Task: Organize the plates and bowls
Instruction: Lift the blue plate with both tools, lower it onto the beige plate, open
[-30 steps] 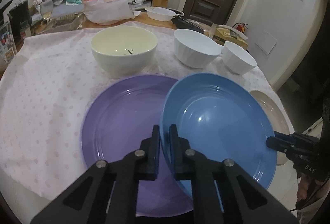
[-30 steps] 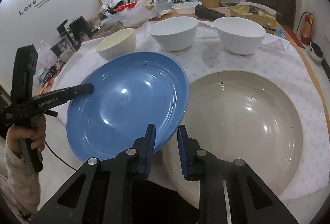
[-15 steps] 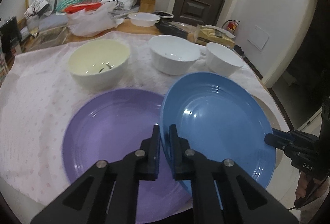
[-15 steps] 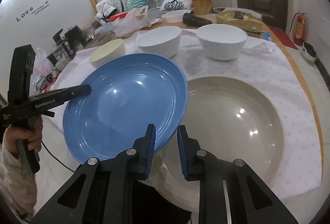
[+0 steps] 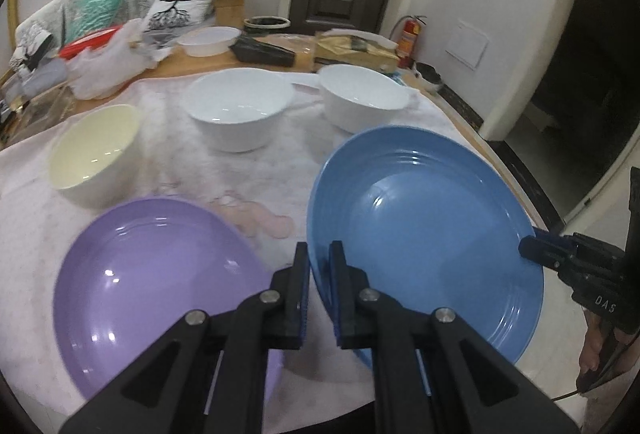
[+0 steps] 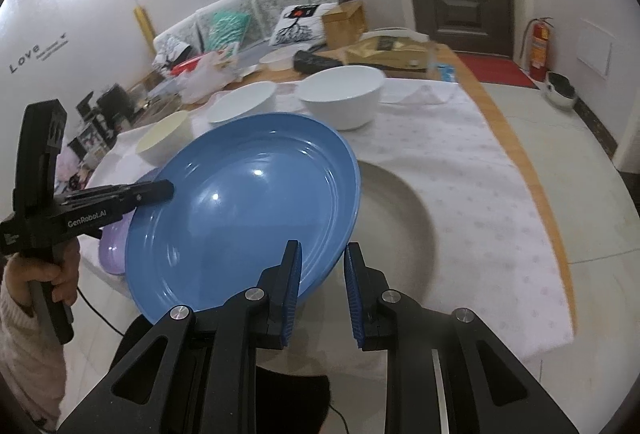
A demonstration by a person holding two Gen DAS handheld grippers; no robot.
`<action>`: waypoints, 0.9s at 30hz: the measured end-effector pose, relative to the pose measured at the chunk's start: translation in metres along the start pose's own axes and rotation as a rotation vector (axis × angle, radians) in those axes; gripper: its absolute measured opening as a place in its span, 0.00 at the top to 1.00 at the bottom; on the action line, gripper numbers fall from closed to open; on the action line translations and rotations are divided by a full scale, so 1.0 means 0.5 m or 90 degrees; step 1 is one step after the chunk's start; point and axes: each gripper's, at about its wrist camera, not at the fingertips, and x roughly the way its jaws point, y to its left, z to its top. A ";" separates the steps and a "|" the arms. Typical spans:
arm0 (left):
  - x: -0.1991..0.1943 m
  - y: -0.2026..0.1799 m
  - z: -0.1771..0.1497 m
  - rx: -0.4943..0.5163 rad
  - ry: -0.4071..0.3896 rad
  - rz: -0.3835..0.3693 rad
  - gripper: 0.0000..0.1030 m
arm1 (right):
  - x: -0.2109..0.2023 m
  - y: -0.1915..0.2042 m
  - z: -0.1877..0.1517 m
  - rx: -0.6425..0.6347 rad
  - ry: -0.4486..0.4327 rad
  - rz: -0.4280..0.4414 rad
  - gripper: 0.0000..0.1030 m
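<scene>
**A:** Which step is this?

**B:** The carry, I'd say. The blue plate (image 5: 424,230) is off the desk (image 5: 256,178), tilted, and held from both sides. The left claw (image 5: 319,266) is pinching its near-left rim, and the right claw (image 6: 322,274) is clamped on the rim at the plate's opposite side; in the left wrist view that second claw shows at the plate's right edge.

**A:** Where does the plate sit among the others?

**B:** In the air between two plates that lie flat on the spotted cloth: the purple plate (image 5: 156,282) to its left and the beige plate (image 6: 400,230) to its right. From the right wrist view the blue one overlaps the beige plate's left part, though I can't tell whether they touch. Three bowls stand farther back: a cream bowl (image 5: 96,150) on the left and two white bowls (image 5: 240,110) to its right.

**A:** So what does the next move call for?

**B:** Probably stacking. Both hands would need to level the plate together, centre it over the plate chosen as the base, lower it evenly, and only then spread the claws. Which plate is meant as the base isn't clear.
</scene>
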 end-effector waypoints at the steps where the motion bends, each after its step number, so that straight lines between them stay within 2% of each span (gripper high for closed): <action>1: 0.004 -0.007 0.001 0.003 0.002 -0.002 0.93 | -0.002 -0.008 -0.001 0.004 0.000 -0.004 0.84; 6: 0.034 -0.051 0.002 0.033 0.023 -0.009 0.92 | -0.009 -0.048 -0.007 0.018 0.003 -0.030 0.84; 13: 0.064 -0.079 -0.001 0.067 0.046 0.005 0.92 | 0.004 -0.080 -0.019 0.034 0.020 -0.041 0.84; 27: 0.088 -0.080 -0.007 0.099 0.059 0.058 0.92 | 0.034 -0.070 -0.020 0.014 0.056 -0.046 0.83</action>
